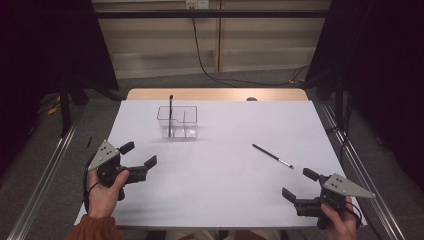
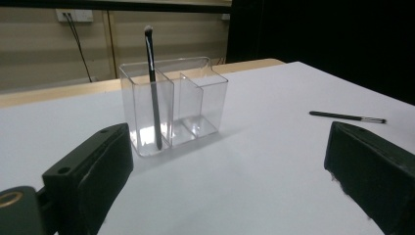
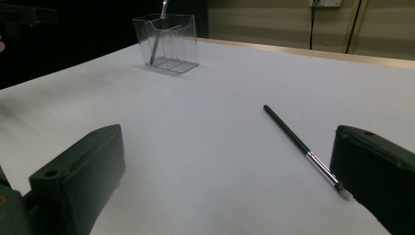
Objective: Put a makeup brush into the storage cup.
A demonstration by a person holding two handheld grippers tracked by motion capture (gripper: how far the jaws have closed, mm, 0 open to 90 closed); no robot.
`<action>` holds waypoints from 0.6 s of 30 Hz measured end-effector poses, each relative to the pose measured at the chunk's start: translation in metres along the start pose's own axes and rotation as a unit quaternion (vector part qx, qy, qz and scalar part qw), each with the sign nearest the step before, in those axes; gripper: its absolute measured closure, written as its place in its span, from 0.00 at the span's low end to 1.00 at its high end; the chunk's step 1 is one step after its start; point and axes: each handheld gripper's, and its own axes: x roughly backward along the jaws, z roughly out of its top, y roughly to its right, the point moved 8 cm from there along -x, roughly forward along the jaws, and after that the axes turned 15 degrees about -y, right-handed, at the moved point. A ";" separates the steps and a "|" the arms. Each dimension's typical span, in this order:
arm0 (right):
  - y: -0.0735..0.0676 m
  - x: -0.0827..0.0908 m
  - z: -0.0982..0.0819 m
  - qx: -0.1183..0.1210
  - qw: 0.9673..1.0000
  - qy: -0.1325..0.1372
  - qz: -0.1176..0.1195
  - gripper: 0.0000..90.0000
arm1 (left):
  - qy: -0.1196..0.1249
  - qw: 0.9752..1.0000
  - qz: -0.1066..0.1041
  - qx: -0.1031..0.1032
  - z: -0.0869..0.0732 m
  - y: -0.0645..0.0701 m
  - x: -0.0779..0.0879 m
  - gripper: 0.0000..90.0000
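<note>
right gripper [image 1: 297, 183] sat with its jaws spread wide and nothing between them, held in the person's right hand [image 1: 339, 220] near the front right corner of the white table [image 1: 220, 165]. the loose makeup brush [image 1: 272, 155] lay flat on the table well off to the right of the clear organizer [image 1: 178, 122] and nearer the person than it, just beyond the right gripper and not touching it. in the right gripper view that brush [image 3: 301, 142] ran diagonally, dark handle end pointing toward the organizer [image 3: 167, 43], silver ferrule and pale tip down close beside the jaw on the right of that view, though i couldn't tell if it actually touched

left gripper [image 1: 140, 155] was wide open too and empty, held in the left hand [image 1: 106, 191], sitting in front of the organizer and a bit to its left, clearly apart from it. from the left gripper view the organizer [image 2: 175, 103] had a divider splitting it into compartments, and a second brush [image 2: 153, 85] stood in the left compartment, leaning a little, bristle end up and poking above the rim. same brush [image 1: 170, 115] showed up from the high view as a thin dark line rising out of the organizer's left side. the loose brush [image 2: 347, 117] was visible far right of the organizer there as well
</note>
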 end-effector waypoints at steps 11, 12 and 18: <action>0.003 0.001 0.001 -0.007 1.000 0.006 -0.007 0.00 | 0.012 1.000 0.010 0.009 -0.014 0.008 0.017 0.04; 0.004 0.001 0.001 -0.008 1.000 0.007 -0.008 0.00 | 0.013 1.000 0.011 0.009 -0.015 0.009 0.019 0.04; 0.003 0.002 0.001 -0.008 1.000 0.010 -0.008 0.00 | 0.024 0.999 0.024 0.014 -0.022 0.011 0.031 0.04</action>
